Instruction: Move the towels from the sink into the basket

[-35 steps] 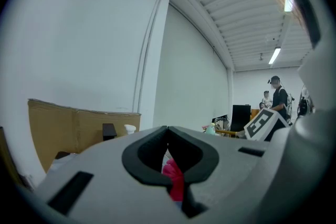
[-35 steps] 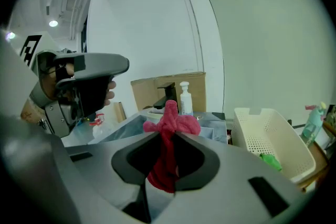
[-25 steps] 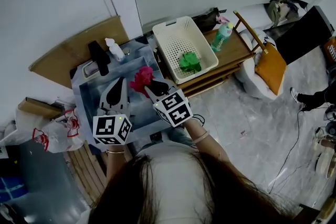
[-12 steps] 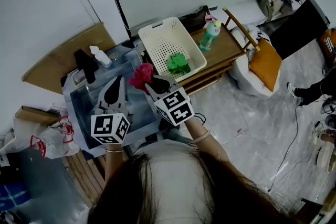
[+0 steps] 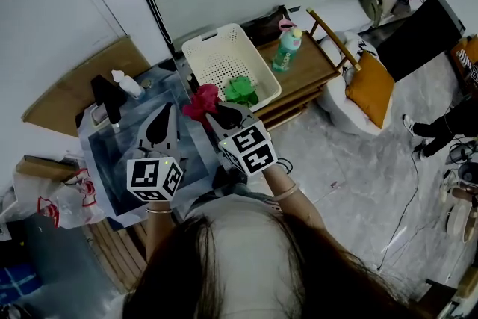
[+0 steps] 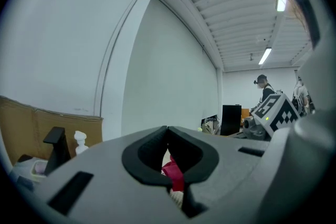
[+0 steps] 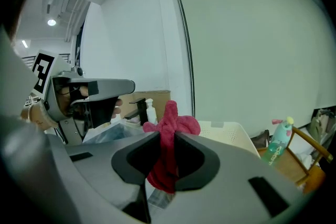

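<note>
Right gripper (image 7: 168,140) pinches red towel (image 7: 173,122); only head view shows green towel (image 5: 240,90) in basket (image 5: 219,62).

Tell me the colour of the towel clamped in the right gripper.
Pinkish red; the towel shows best in the right gripper view.

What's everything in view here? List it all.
sink: one, blue-grey, below the grippers
faucet: one, black, at the sink's far edge
soap bottle: one, white, beside the faucet
basket: one, white, right of the sink
green towel: one, green, in the basket
red towel: one, red, in the right gripper
drink bottle: one, green, on the wooden shelf
cushion: one, orange, right of the shelf
left gripper: one, grey, shut, empty
right gripper: one, grey, shut on the red towel
</note>
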`<state>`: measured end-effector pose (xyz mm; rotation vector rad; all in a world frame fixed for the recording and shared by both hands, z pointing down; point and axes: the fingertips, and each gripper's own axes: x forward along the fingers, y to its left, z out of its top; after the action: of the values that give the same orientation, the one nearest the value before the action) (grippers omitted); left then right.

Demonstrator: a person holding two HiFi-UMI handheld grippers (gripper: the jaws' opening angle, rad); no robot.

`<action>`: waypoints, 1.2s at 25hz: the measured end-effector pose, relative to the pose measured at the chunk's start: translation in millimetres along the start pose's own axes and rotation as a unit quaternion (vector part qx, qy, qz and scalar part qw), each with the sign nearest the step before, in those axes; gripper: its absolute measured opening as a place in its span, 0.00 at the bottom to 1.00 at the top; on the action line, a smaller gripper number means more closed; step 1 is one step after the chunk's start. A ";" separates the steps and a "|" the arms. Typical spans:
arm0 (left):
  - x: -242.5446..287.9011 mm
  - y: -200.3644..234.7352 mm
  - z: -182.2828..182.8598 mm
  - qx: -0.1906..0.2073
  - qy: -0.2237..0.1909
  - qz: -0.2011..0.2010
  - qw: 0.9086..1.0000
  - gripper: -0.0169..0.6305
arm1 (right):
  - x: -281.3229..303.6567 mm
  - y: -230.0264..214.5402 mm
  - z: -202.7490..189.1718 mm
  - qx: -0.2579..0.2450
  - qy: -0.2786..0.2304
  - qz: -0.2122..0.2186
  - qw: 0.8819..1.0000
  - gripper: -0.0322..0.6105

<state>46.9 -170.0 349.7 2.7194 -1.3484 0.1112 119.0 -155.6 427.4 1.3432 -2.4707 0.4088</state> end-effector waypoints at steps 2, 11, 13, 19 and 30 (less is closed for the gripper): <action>4.1 -5.0 -0.9 -0.001 0.000 -0.002 1.000 0.04 | -2.5 -6.7 -0.9 -0.002 0.002 -0.002 1.000 0.20; 18.2 -18.2 -8.9 -0.006 0.006 0.005 1.000 0.04 | -4.8 -41.1 -7.6 -0.011 0.013 -0.010 1.000 0.20; 21.1 -19.1 -12.0 -0.008 0.007 0.008 1.000 0.04 | -2.3 -49.6 -9.2 -0.016 0.017 -0.010 1.000 0.20; 30.3 -20.3 -21.1 -0.013 0.014 0.019 1.000 0.04 | 11.6 -74.1 -16.7 -0.030 0.032 -0.008 0.999 0.20; 41.3 -3.5 -33.9 -0.024 0.028 0.051 0.998 0.04 | 58.8 -106.4 -38.7 -0.061 0.081 0.004 0.995 0.20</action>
<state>74.1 -196.2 387.8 2.5875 -1.4537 0.1603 183.3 -241.0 496.9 1.2029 -2.3279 0.3475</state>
